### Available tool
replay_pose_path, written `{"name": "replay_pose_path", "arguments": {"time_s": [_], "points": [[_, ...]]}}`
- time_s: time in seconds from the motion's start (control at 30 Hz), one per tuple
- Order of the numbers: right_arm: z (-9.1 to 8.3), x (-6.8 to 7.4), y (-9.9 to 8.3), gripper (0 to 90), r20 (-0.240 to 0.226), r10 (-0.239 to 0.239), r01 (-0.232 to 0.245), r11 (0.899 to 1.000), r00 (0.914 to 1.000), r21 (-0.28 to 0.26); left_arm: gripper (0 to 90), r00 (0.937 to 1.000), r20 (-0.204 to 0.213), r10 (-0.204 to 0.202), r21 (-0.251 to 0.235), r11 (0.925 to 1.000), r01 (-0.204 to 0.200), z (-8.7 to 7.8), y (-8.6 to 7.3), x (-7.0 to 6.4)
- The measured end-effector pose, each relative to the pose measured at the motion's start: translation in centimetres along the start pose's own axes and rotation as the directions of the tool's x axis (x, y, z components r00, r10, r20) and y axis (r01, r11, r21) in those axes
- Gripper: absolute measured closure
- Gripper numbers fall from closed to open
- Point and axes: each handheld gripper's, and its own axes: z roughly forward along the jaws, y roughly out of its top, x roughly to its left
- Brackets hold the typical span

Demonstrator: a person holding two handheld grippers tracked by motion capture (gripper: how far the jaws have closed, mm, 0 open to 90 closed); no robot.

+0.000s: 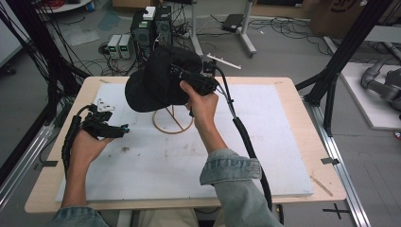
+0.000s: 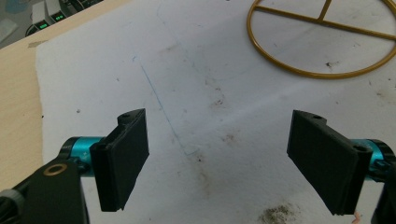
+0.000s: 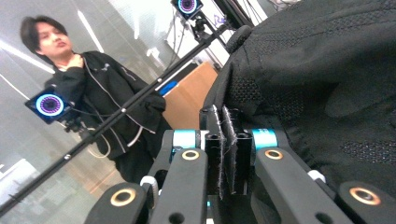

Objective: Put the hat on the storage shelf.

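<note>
I find my right gripper pinching a thin fold of the black cap, jaws pressed together on fabric only, with the cap held just above the gold wire stand. Risk: so slight a bite may let the cloth slip out, dropping the cap beside the stand's ring rather than on its post. My left gripper hangs spread and empty over the white mat, the ring ahead of it; a careless sweep there could knock the light stand across the table.

Cap above ring stand, mid-table; left tongs left of stand.
</note>
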Motion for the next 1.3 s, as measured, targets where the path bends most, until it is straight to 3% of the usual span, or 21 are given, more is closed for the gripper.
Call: {"name": "replay_pose_path", "arguments": {"time_s": [0.17,0.3,0.37,0.6,0.73,0.9,1.07,1.3], "points": [[0.2,0.0,-0.3,85.7,0.035,-0.033,0.031,0.999,0.9988,0.032,20.9,1.0000,0.000,0.001,0.002,1.0000,-0.001,0.0,0.0,-0.1],[-0.1,-0.1,-0.1,70.1,0.069,-0.025,0.025,1.000,0.9973,0.008,20.9,1.0000,0.002,0.004,0.005,1.0000,-0.004,0.1,0.0,0.0],[-0.5,0.0,0.2,68.2,0.094,-0.048,0.049,0.999,0.9944,-0.001,20.9,1.0000,0.000,-0.002,0.002,1.0000,0.002,0.2,0.0,-0.1],[-1.9,-0.3,1.1,57.1,0.123,-0.053,0.053,0.999,0.9910,0.004,20.9,0.9999,-0.002,0.011,0.004,0.9999,-0.011,0.2,0.1,-0.3],[-3.5,-0.9,1.3,49.2,0.147,-0.049,0.059,0.996,0.9879,-0.063,20.9,0.9998,0.000,0.019,0.008,0.9998,-0.019,0.4,0.2,-0.4],[-6.0,-2.3,1.7,44.8,0.196,-0.047,0.067,0.993,0.9794,-0.094,20.9,0.9997,-0.005,0.024,0.001,0.9997,-0.024,0.5,0.3,-0.7],[-8.7,-3.1,2.1,40.0,0.280,-0.101,0.127,0.989,0.9547,-0.076,20.9,0.9995,-0.010,0.031,-0.005,0.9995,-0.031,0.6,0.5,-0.9],[-11.9,-4.0,1.9,36.7,0.385,-0.204,0.223,0.975,0.9003,-0.005,20.9,0.9991,-0.007,0.041,-0.006,0.9991,-0.041,0.7,0.8,-1.2]]}}
